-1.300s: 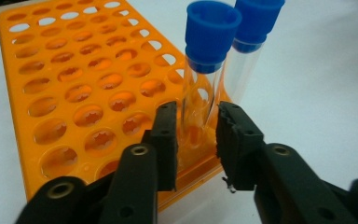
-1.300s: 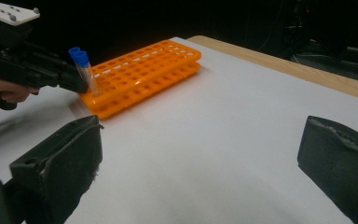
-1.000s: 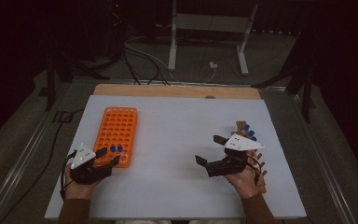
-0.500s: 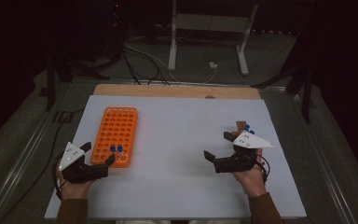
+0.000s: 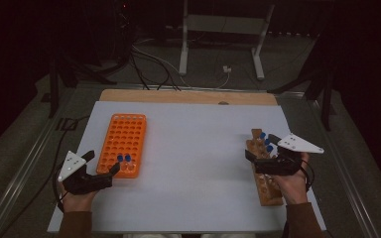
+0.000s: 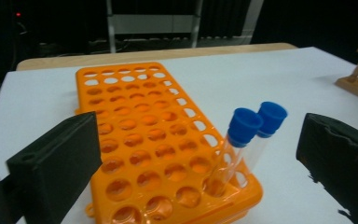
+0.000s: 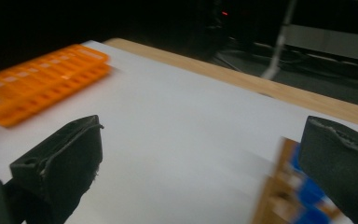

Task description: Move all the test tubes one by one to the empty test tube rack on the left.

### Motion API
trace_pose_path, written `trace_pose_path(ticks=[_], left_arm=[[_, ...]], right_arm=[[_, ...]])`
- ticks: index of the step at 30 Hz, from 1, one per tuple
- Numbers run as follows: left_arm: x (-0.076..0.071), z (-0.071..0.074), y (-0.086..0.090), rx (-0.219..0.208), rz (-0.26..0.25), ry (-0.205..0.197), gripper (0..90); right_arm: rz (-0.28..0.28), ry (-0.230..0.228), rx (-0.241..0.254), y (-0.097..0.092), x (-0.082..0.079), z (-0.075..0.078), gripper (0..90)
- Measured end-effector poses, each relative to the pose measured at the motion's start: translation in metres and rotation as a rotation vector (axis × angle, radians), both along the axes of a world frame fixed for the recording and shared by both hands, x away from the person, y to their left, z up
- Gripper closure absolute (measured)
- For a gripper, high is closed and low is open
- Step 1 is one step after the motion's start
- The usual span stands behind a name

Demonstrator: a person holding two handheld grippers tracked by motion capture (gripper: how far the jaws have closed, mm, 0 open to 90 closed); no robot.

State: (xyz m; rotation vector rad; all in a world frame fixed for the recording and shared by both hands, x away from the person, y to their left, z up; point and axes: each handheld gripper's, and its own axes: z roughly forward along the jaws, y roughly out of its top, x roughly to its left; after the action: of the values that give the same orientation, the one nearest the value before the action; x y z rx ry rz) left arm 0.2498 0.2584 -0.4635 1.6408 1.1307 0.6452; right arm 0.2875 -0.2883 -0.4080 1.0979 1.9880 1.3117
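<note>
An orange tube rack (image 5: 124,141) lies on the white sheet at the left. Two blue-capped clear tubes (image 5: 124,158) stand in its near right corner. My left gripper (image 5: 102,161) sits just in front of that corner, and its jaws have just been opening. In the left gripper view it (image 6: 198,158) is open, and the tubes (image 6: 242,135) lean in the rack (image 6: 135,121) between the jaws, untouched. My right gripper (image 5: 260,147) is open over a wooden rack (image 5: 270,191) that holds blue-capped tubes (image 5: 265,141). In the right gripper view it (image 7: 200,163) is empty, with the wooden rack (image 7: 279,196) blurred at lower right.
The white sheet (image 5: 198,163) covers the table, and a wooden strip (image 5: 188,96) shows along its far edge. Behind the table are cables (image 5: 149,59) and a metal stand (image 5: 223,29) on a dark floor. The middle of the sheet is bare.
My right hand has moved right, from the middle of the sheet to over the wooden rack. My left gripper has spread its jaws and drawn back a little from the tubes.
</note>
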Motion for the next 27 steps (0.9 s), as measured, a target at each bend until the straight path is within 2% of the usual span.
trace_pose_path(ticks=[4, 7, 10, 14, 19, 22, 27], left_arm=[[0.000, 0.000, 0.000, 0.000, 0.005, 0.003, 0.5], [0.000, -0.001, 0.000, 0.002, 0.009, 0.008, 0.5], [0.001, -0.002, -0.001, 0.003, 0.018, 0.013, 0.5], [0.001, -0.002, 0.000, 0.005, 0.023, 0.016, 0.6], [0.001, -0.003, -0.002, 0.007, 0.023, 0.023, 0.6], [0.001, -0.003, -0.002, 0.010, 0.020, 0.026, 0.6], [0.001, -0.004, -0.002, 0.012, 0.020, 0.030, 0.6]], right_arm=[[-0.053, 0.004, -0.033, -0.014, -0.001, -0.007, 4.8], [-0.074, 0.017, -0.047, -0.023, -0.001, -0.013, 6.4], [-0.094, 0.037, -0.082, -0.029, 0.000, -0.020, 8.6], [-0.111, 0.067, -0.088, -0.037, 0.000, -0.030, 18.4], [-0.089, 0.095, -0.108, -0.041, 0.001, -0.041, 44.1], [-0.087, 0.100, -0.101, -0.042, 0.004, -0.043, 54.6], [-0.087, 0.112, -0.092, -0.042, 0.008, -0.045, 64.5]])
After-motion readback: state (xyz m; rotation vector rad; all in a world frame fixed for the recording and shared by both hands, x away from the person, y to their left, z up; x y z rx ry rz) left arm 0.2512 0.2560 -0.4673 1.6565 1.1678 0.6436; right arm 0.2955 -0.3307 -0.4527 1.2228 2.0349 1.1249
